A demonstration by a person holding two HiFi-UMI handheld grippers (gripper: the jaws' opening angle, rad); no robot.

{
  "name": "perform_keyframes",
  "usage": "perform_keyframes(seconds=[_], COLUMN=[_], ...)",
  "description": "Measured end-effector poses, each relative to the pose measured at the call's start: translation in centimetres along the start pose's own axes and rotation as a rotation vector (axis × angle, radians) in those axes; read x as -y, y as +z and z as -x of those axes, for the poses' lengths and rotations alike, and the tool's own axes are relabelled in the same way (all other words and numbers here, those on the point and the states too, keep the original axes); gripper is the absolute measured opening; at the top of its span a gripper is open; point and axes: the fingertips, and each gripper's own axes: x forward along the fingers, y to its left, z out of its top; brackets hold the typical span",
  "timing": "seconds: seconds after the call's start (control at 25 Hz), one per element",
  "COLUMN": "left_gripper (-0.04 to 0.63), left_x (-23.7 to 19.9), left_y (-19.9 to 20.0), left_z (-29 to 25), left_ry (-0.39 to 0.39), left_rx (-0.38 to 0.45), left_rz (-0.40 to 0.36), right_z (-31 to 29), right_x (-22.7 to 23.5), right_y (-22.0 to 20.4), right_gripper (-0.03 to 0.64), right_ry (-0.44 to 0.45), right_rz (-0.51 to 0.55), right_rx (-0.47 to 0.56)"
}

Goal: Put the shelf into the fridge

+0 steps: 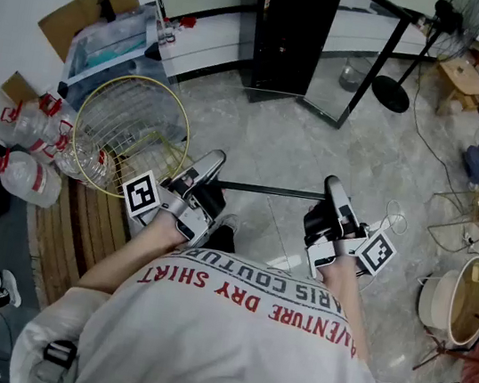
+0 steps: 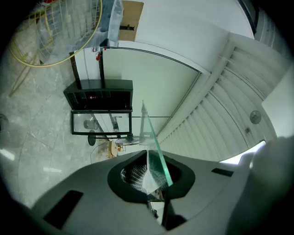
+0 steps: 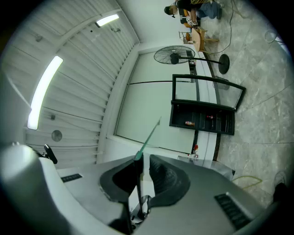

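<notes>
I hold a clear glass shelf (image 1: 271, 190) level between both grippers, its dark far edge running crosswise above the floor. My left gripper (image 1: 210, 167) is shut on the shelf's left side, and my right gripper (image 1: 334, 194) is shut on its right side. In the left gripper view the green-edged glass shelf (image 2: 152, 140) sticks out of the left gripper (image 2: 154, 173). The glass shelf (image 3: 148, 137) likewise juts from the right gripper (image 3: 142, 166). The black fridge (image 1: 288, 27) stands ahead with its glass door (image 1: 360, 56) swung open to the right.
A round wire basket (image 1: 127, 132) and water bottles (image 1: 26, 175) sit on wooden planks (image 1: 81, 224) at the left. Behind them is a plastic bin (image 1: 110, 44). A standing fan (image 1: 456, 22), a wooden stool (image 1: 463, 77) and a pot (image 1: 461, 302) are at the right.
</notes>
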Motion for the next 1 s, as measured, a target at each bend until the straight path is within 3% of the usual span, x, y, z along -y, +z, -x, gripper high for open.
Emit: perform_keyframes(seconds=[0.4,0.76,1.0], left_gripper=[0.043,0.043,0.044], left_x=[0.0,-2.1,-3.7], left_y=[-1.3,0.4,2.8], left_z=[-0.8,-1.9,-5.4], left_ry=[-0.009,0.022,0.039], left_rx=[-0.025,-0.022,-0.025], left_rz=[-0.008,0.019,0.026], right_z=[1.5,-0.2,-3.1], right_x=[0.1,2.1,4.3], right_y=[0.8,1.3,3.9], right_gripper=[0.048,0.048,0.048], right_ry=[-0.008,-0.046,-0.075], right_rz=[0.018,-0.007,-0.006], right_rx=[0.019,0.032,0.034])
